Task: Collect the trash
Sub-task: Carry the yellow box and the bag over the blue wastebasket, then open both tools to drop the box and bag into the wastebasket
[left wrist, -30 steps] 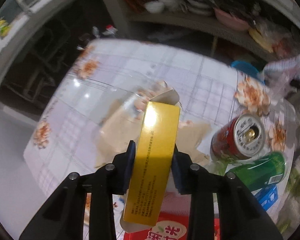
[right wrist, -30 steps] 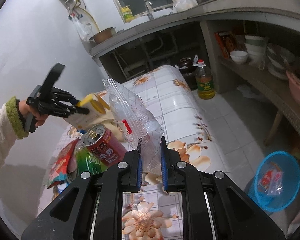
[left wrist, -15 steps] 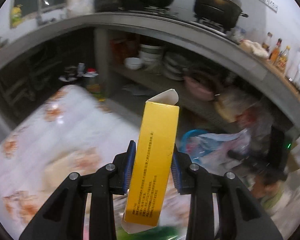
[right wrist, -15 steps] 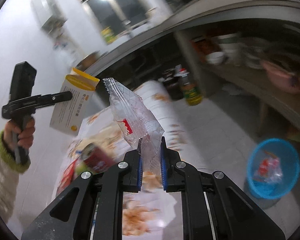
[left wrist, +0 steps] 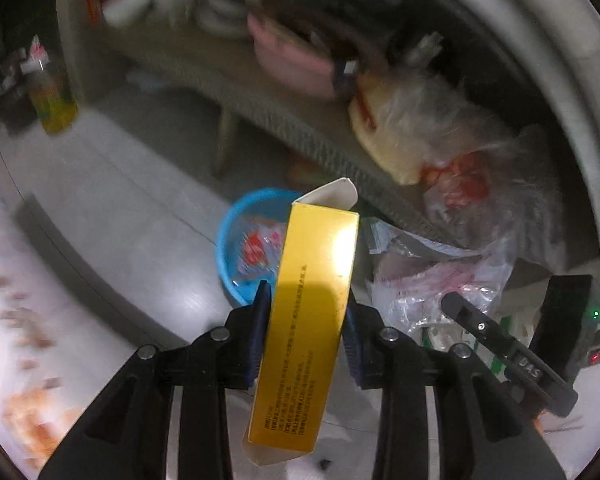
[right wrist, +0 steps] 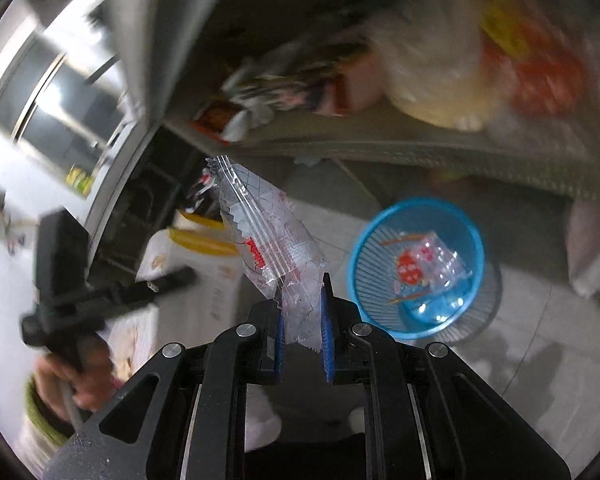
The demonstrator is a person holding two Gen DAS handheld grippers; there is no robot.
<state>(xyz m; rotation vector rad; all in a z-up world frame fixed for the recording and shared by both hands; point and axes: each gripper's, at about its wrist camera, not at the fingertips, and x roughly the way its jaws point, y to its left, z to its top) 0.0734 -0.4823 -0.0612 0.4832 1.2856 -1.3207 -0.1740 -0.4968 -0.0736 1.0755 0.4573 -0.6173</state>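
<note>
**Now over the blue basket: both grippers loaded**

Currently the left gripper (left wrist: 305, 328) is clamped on a yellow carton (left wrist: 306, 320), its blue-padded fingers (left wrist: 258, 336) pressing the carton's two narrow sides. The carton stands upright between them with its open white flap at the top. In the left wrist view the carton's upper end overlaps the right rim of the blue basket (left wrist: 230, 248), which sits on the grey tiled floor (left wrist: 140, 208).

The right gripper (right wrist: 303, 332) pinches a clear plastic wrapper (right wrist: 276, 252) with a red mark by its lower edge; the wrapper rises up and to the left of the jaws. In the right wrist view the blue basket (right wrist: 476, 292) lies just right of the gripper tips. A clear packet with a red label (right wrist: 424, 264) lies inside the basket.

Changes against the earlier frames:
- One second ago both cameras faced the floral tablecloth with the red can and green can; neither can is in view now.
- Half a second ago the basket was small and at the right edge of the right wrist view; it is now large and close to the tips.
- The grip on each item is unchanged.

A cluttered shelf (left wrist: 284, 128) with plastic bags runs behind the basket. The left gripper and the hand holding it (right wrist: 80, 376) appear left of the wrapper in the right wrist view.
</note>
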